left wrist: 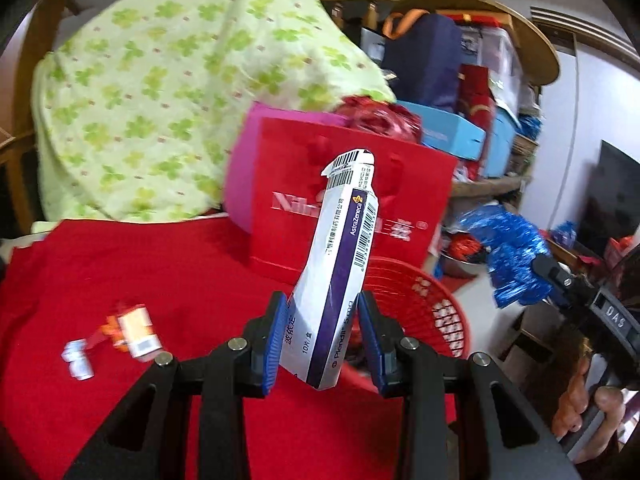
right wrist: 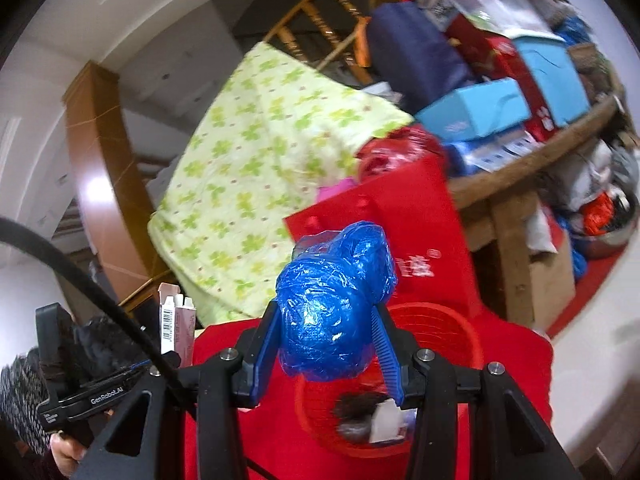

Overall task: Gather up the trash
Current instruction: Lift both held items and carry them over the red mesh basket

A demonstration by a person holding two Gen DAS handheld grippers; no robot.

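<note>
left gripper (left wrist: pixel 323 334): clamped on carton (left wrist: pixel 340 264), long axis upright, top leaning right, flap end up | right gripper (right wrist: pixel 326 344): clamped on blue wrap (right wrist: pixel 332 300) | both above basket (right wrist: pixel 460 320) on red cloth (left wrist: pixel 160 280)

I can read "AstraZeneca", "Plendil 5 mg" and "10" with Chinese signs on the white and purple medicine box (left wrist: pixel 336 264) in the middle of the left view. At the lower left of the right view, the black handle (right wrist: pixel 100 394) says "GenRobot.AI". The red bag (left wrist: pixel 352 208) shows "Ni", and the rest is hidden.
</note>
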